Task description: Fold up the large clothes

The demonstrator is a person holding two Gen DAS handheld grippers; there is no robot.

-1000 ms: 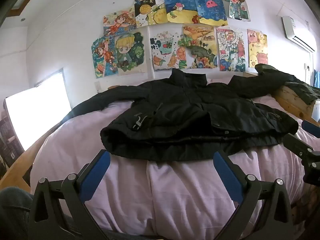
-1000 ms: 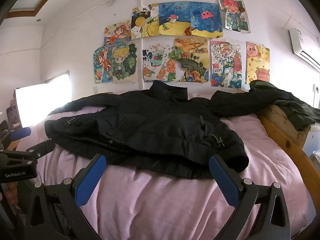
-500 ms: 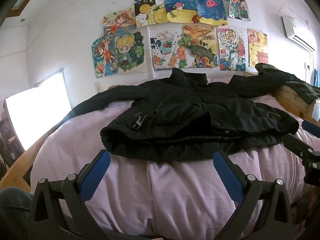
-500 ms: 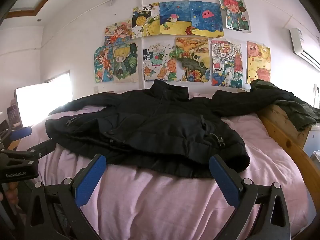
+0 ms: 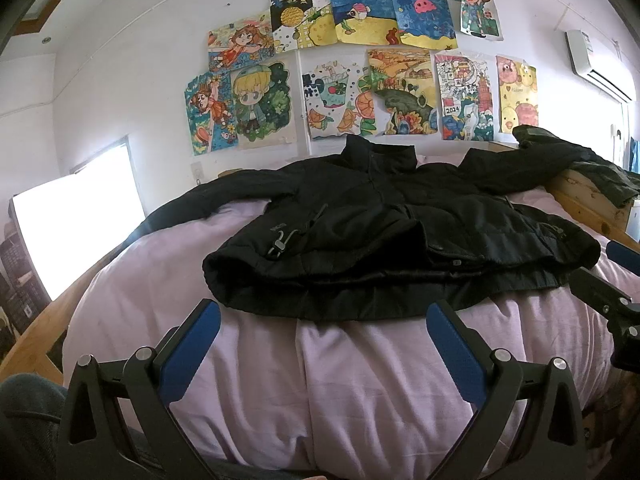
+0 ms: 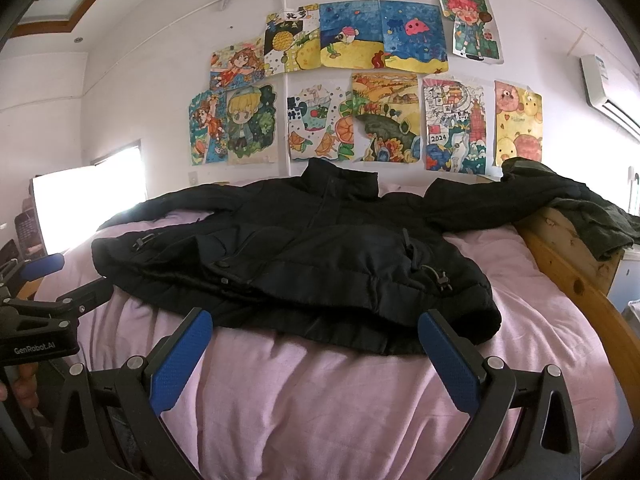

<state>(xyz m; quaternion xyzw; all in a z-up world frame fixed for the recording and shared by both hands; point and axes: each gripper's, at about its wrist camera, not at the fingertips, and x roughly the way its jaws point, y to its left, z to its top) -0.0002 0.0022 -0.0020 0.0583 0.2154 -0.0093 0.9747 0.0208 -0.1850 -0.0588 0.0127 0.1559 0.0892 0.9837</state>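
I am watching both wrist views against the 2 earlier pairs and almost nothing is changing: the black jacket [image 5: 400, 240] is lying where it was, front up on the pink bedspread [image 5: 360, 392], collar toward the wall of drawings [image 5: 360, 72], both sleeves spread outward. The right sleeve is running out toward the wooden bed frame [image 6: 568, 264], where a dark green garment [image 6: 592, 216] is draped. The hem is sitting nearest me, bunched and slightly rolled.

I am holding the left gripper [image 5: 322, 342] with its claw spread wide and empty, hovering just short of the hem. The right gripper [image 6: 314, 346] is likewise wide apart and holding nothing, poised over the bedspread near the hem's right half.

Since neither tool is shifting noticeably, I am judging that folding is not yet begun and I am only lining up. The padded fabric is looking bulky and slippery, so I am expecting a sleeve to need a deep bite.
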